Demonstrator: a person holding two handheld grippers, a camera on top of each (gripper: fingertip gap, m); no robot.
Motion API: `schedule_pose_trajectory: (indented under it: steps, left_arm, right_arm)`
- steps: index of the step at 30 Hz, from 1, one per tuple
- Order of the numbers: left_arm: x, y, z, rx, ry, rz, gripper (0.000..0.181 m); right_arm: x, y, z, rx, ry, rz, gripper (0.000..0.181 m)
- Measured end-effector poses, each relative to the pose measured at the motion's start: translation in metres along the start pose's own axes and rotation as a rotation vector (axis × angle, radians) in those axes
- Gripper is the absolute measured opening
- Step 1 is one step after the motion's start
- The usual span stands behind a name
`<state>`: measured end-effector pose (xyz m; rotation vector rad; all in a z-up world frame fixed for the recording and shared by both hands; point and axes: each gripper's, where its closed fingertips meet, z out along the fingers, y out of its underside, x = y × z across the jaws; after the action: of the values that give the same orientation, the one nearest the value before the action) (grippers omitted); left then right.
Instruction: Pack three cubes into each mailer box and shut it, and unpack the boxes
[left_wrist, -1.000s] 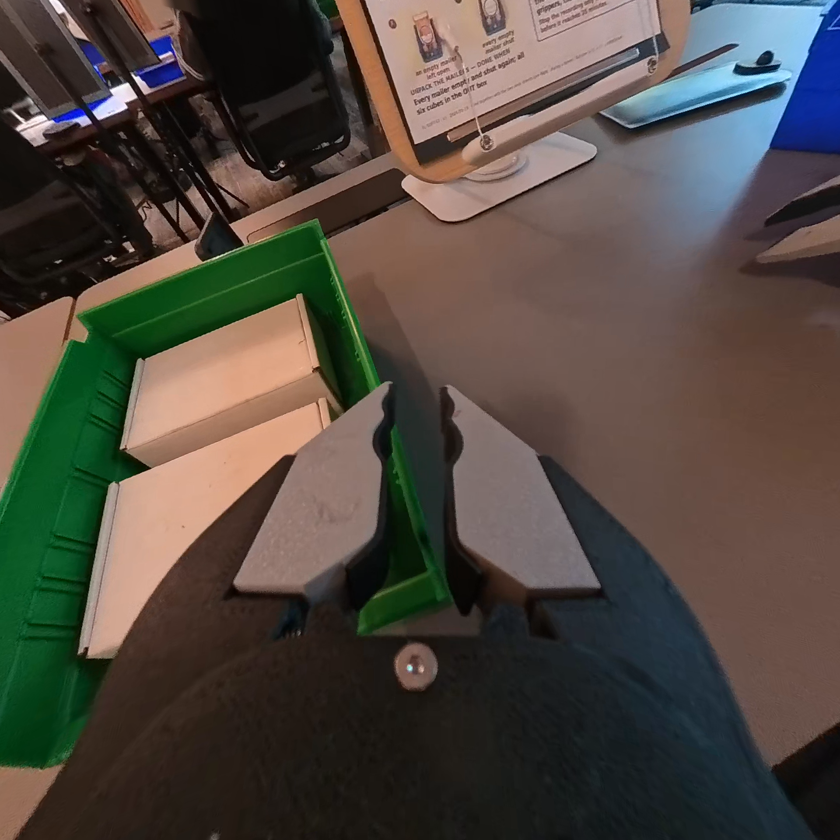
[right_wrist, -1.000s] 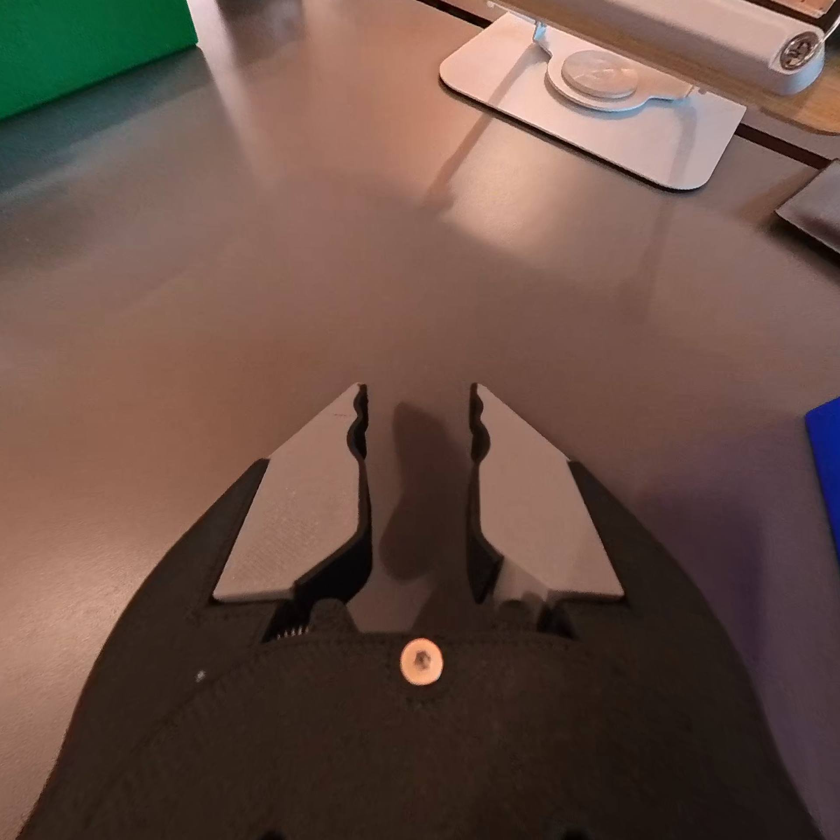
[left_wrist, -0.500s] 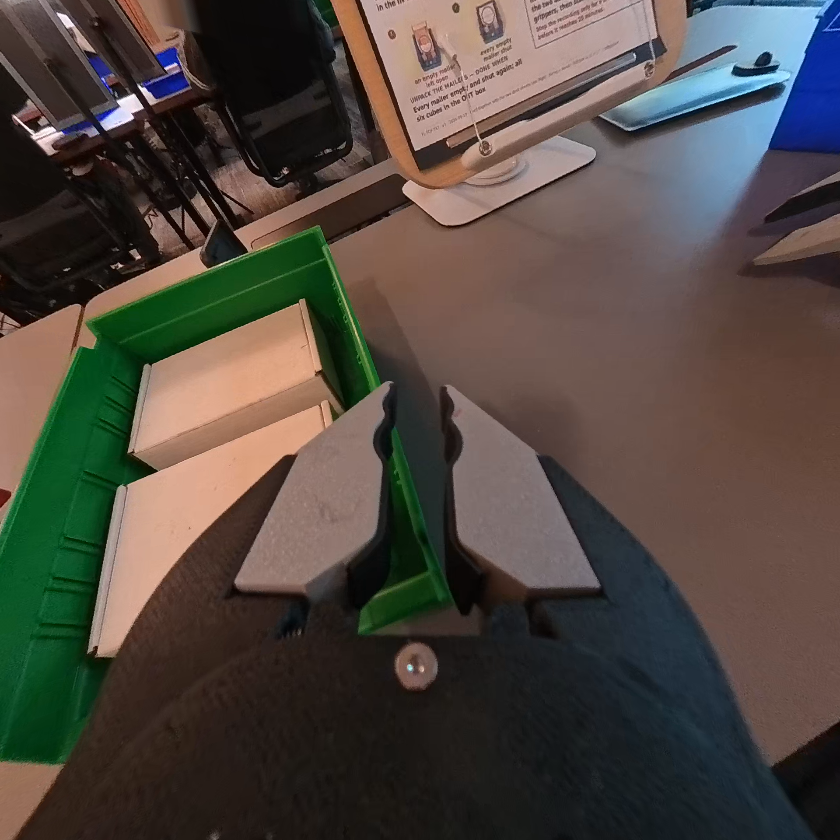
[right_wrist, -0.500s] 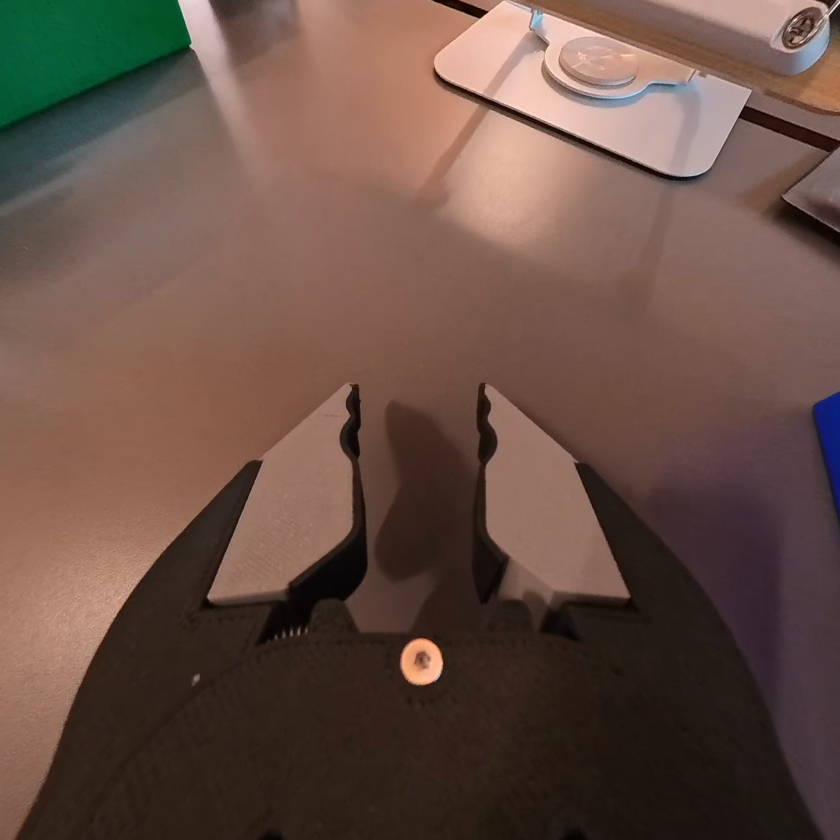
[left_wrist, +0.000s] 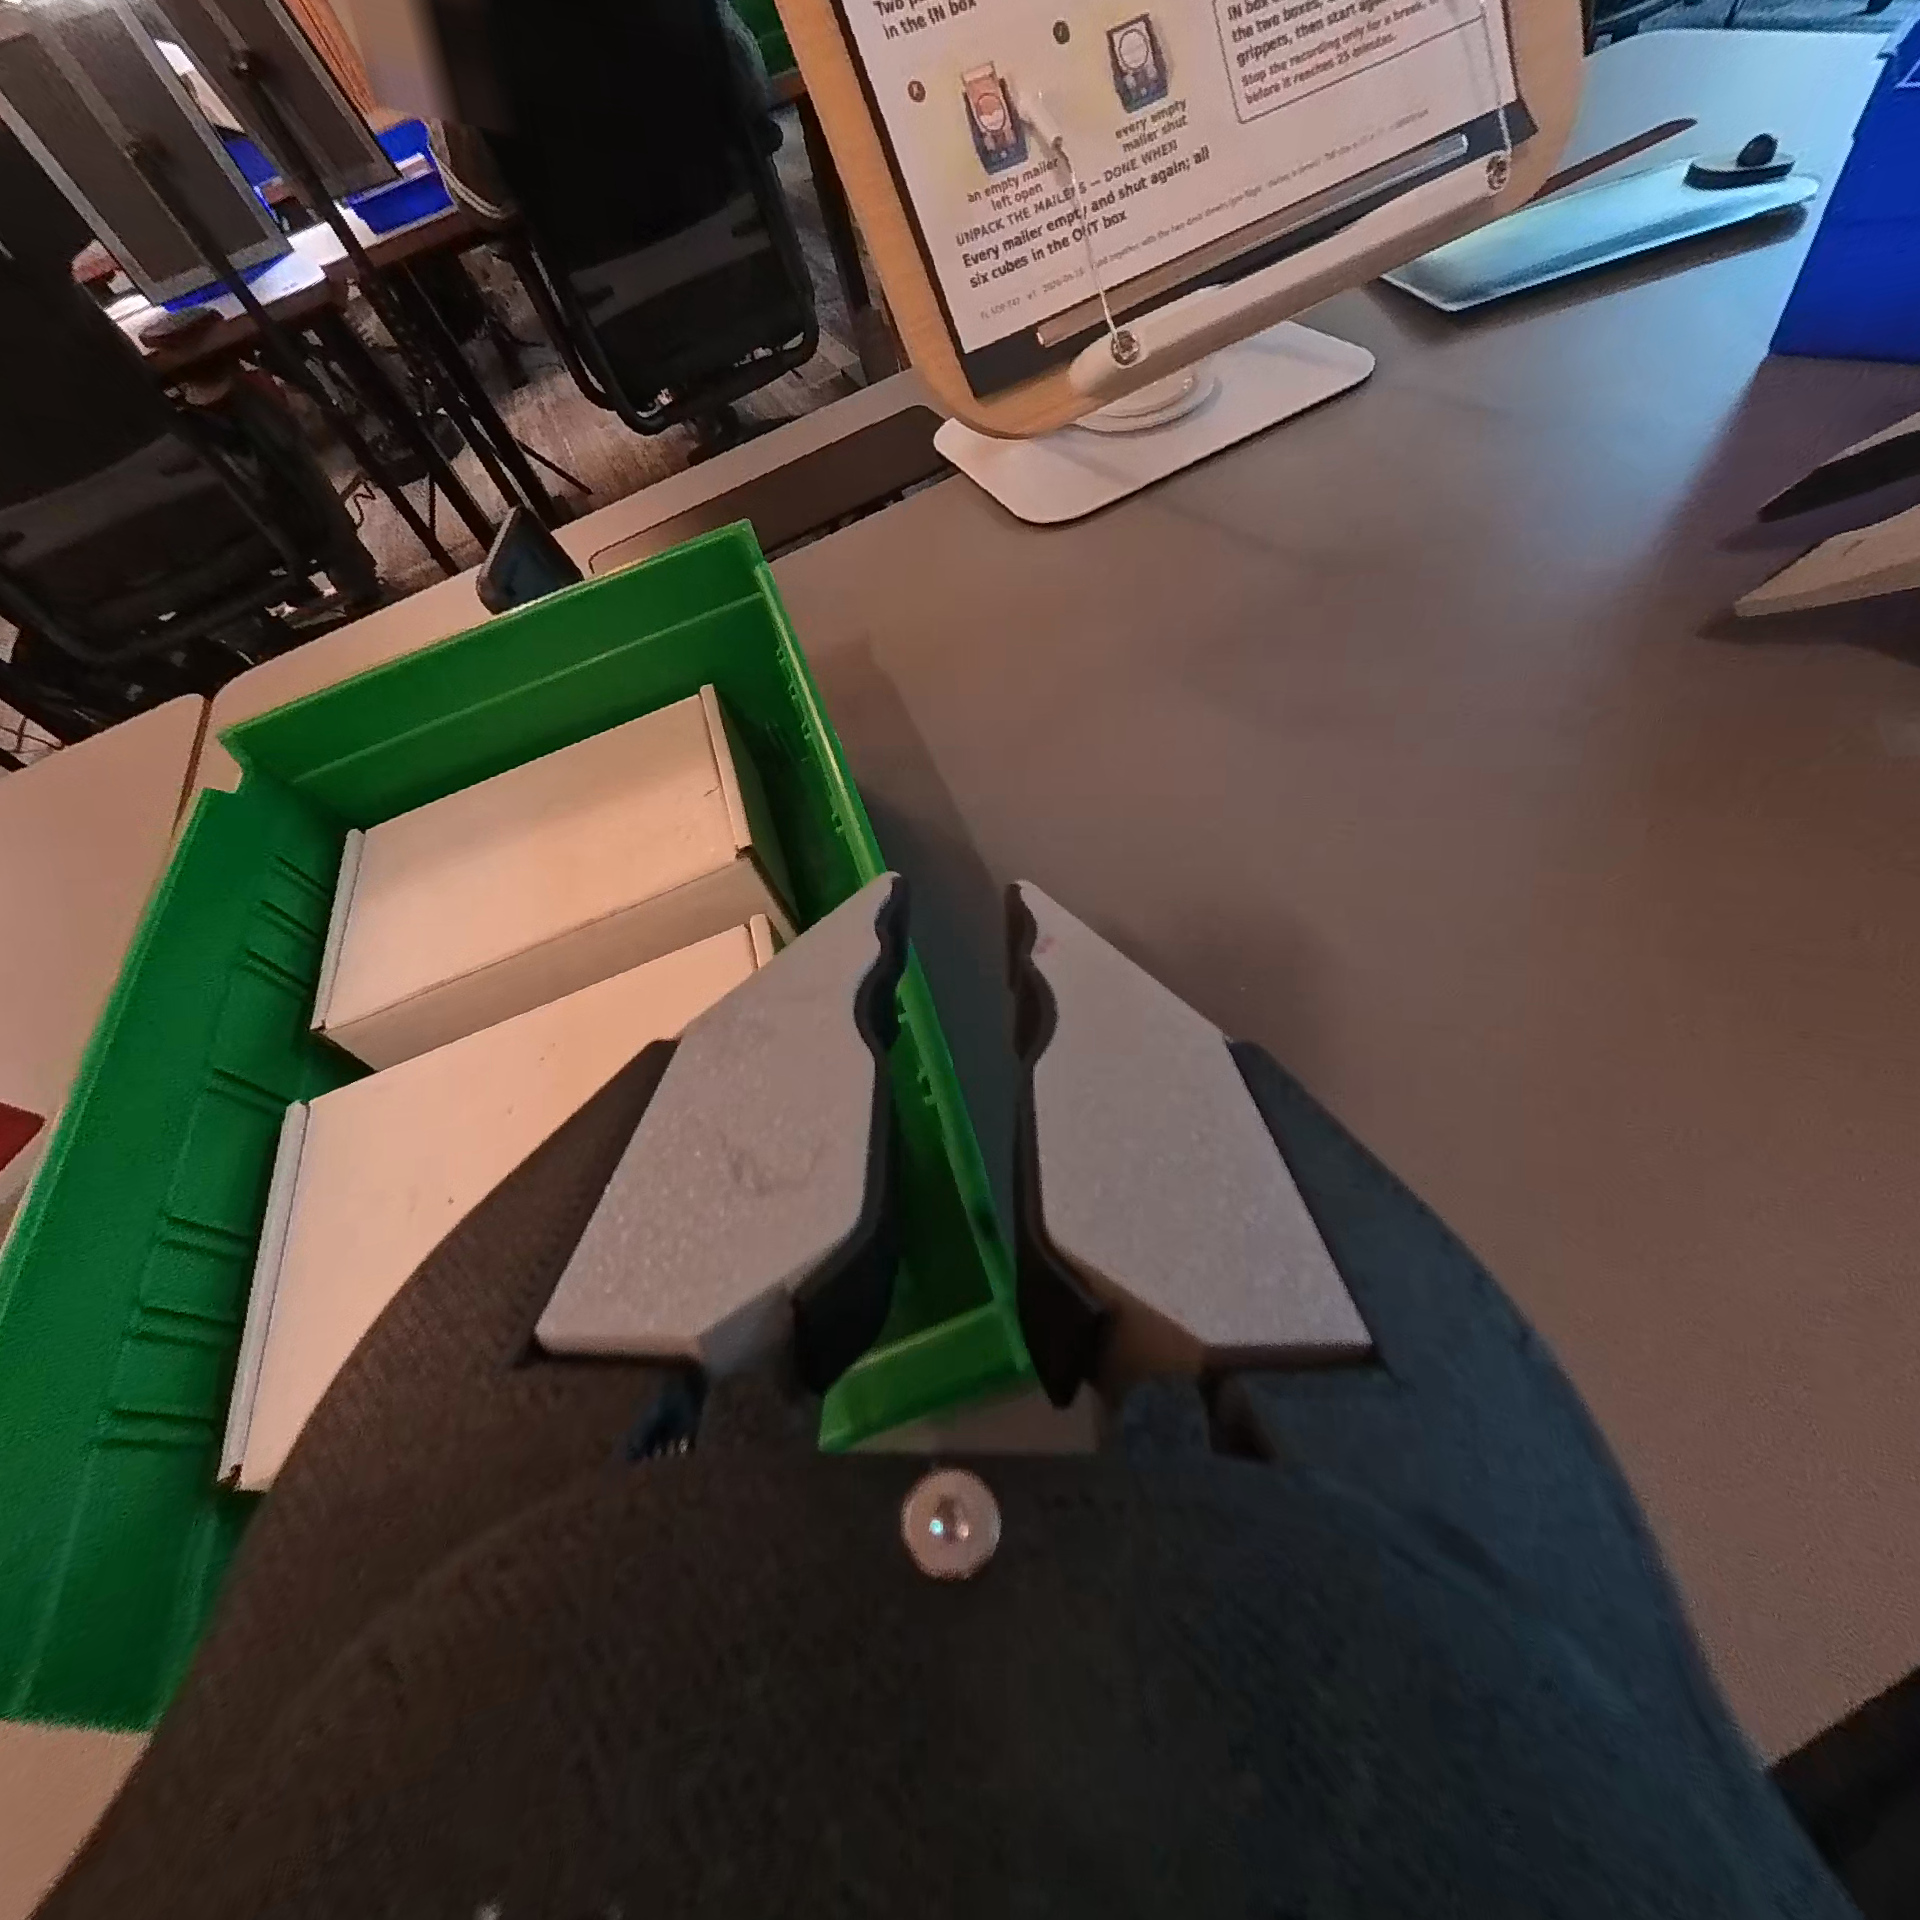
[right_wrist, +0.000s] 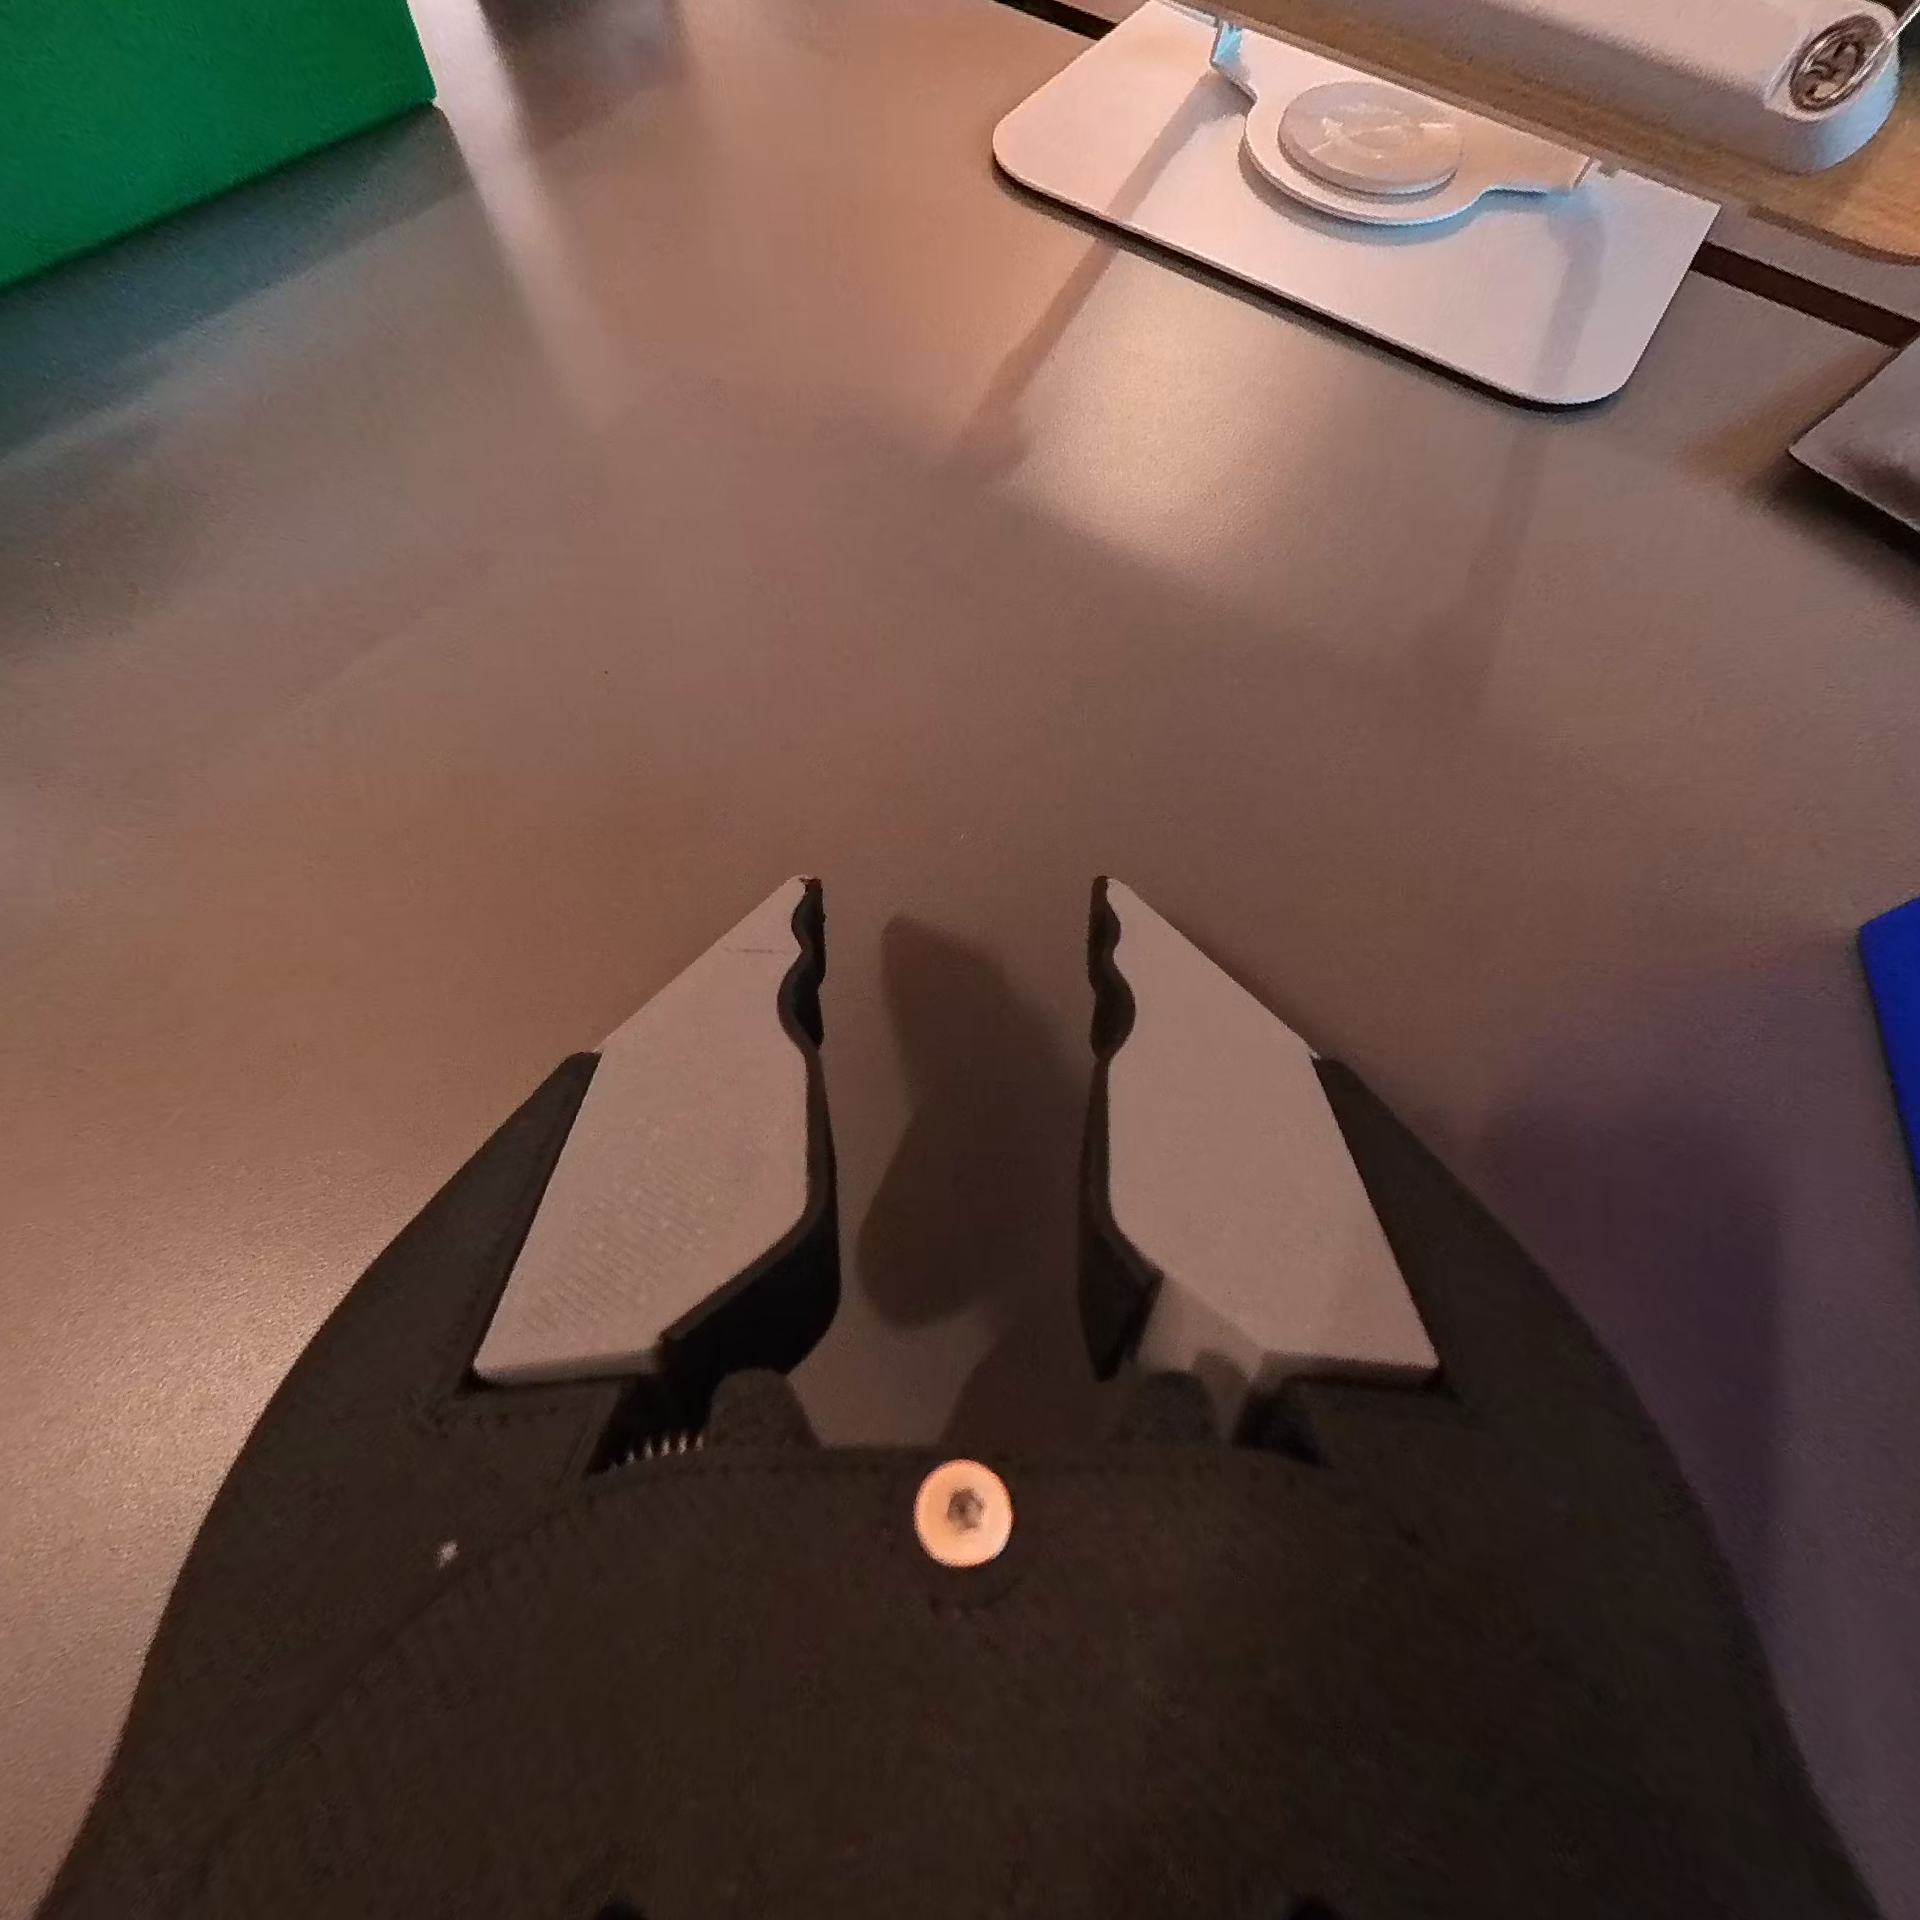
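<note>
On the green bin's (left_wrist: 135, 1247) right wall, left hand-held gripper (left_wrist: 956, 914) seemingly clamped; right hand-held gripper (right_wrist: 956, 904) apart, empty.

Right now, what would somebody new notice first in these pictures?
Probably the bright green plastic bin on the left of the grey table, with two shut white cardboard mailer boxes side by side inside. The left tool straddles the bin's right wall. The right tool is open over bare table, below a white stand base.
</note>
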<state>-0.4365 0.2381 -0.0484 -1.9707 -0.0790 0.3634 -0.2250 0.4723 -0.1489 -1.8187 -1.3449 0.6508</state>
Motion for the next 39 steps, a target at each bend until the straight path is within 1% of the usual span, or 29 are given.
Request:
schedule_pose_trajectory:
  steps: [22, 24, 27, 30, 32, 34, 36, 39]
  left_arm:
    - [-0.007, 0.001, -0.003, 0.008, -0.015, -0.014, 0.016]
    - [-0.011, 0.001, -0.004, 0.009, -0.026, -0.013, 0.017]
    - [-0.024, 0.007, -0.007, -0.008, -0.076, -0.007, 0.021]
    - [-0.038, 0.017, -0.011, -0.039, -0.11, -0.018, 0.032]
    - [-0.039, 0.025, -0.011, -0.07, -0.092, -0.043, 0.048]
    - [-0.044, 0.029, -0.009, -0.088, -0.114, -0.051, 0.06]
    - [-0.048, 0.029, -0.009, -0.08, -0.14, -0.071, 0.068]
    - [-0.045, 0.023, -0.012, -0.046, -0.099, -0.141, 0.077]
  right_arm:
    - [0.0, 0.0, 0.0, -0.001, 0.001, -0.002, 0.049]
    - [0.0, 0.0, 0.0, -0.001, 0.0, -0.002, 0.049]
    - [0.0, 0.0, 0.0, -0.001, 0.0, -0.001, 0.049]
    - [0.0, 0.0, 0.0, -0.001, -0.001, -0.001, 0.049]
    - [0.0, 0.0, 0.0, -0.003, 0.0, -0.003, 0.049]
    - [0.0, 0.001, 0.0, -0.004, 0.001, -0.004, 0.049]
    - [0.0, 0.0, 0.0, -0.002, 0.002, -0.004, 0.049]
    - [0.0, 0.0, 0.0, -0.001, 0.002, -0.002, 0.048]
